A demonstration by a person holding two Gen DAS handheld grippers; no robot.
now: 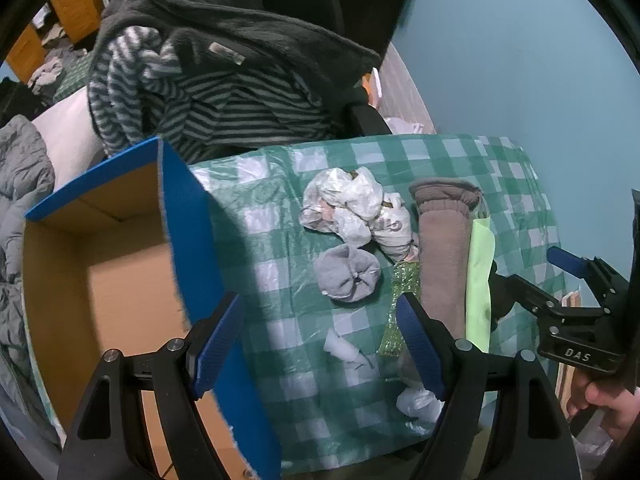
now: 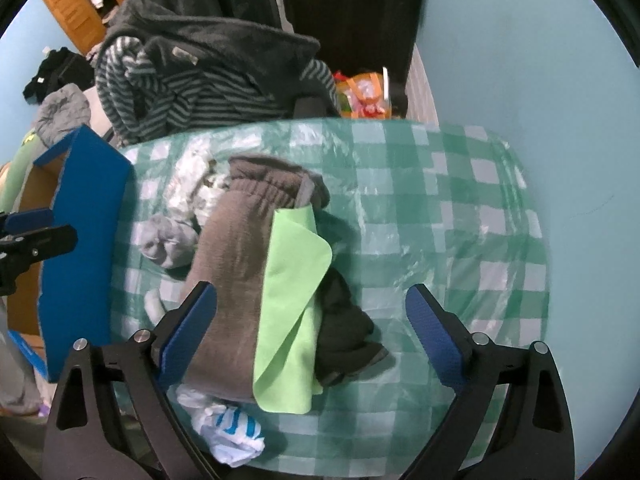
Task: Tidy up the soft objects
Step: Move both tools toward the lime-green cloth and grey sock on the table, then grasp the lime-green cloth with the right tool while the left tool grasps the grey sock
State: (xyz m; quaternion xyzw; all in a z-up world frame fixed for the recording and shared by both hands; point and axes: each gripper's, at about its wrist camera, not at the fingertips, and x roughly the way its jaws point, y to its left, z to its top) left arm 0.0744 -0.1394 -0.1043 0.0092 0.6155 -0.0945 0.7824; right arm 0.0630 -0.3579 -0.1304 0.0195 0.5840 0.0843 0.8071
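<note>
Soft items lie on a green checked table [image 1: 280,240]: a crumpled plastic bag [image 1: 352,208], a grey sock ball [image 1: 347,274], a brown fleece roll [image 1: 442,248], a lime cloth [image 2: 294,300], a dark garment [image 2: 344,332], a sequined green strip [image 1: 400,308] and a white-blue bag [image 2: 230,428]. My left gripper [image 1: 320,344] is open and empty above the table edge beside the open blue cardboard box [image 1: 120,280]. My right gripper [image 2: 312,332] is open and empty, its jaws straddling the fleece, lime cloth and dark garment from above.
A chair draped with a dark fleece and striped clothing [image 1: 208,92] stands behind the table. A light blue wall [image 2: 520,60] is at the right. Grey bedding [image 1: 20,184] lies left of the box. The right gripper [image 1: 576,300] shows in the left wrist view.
</note>
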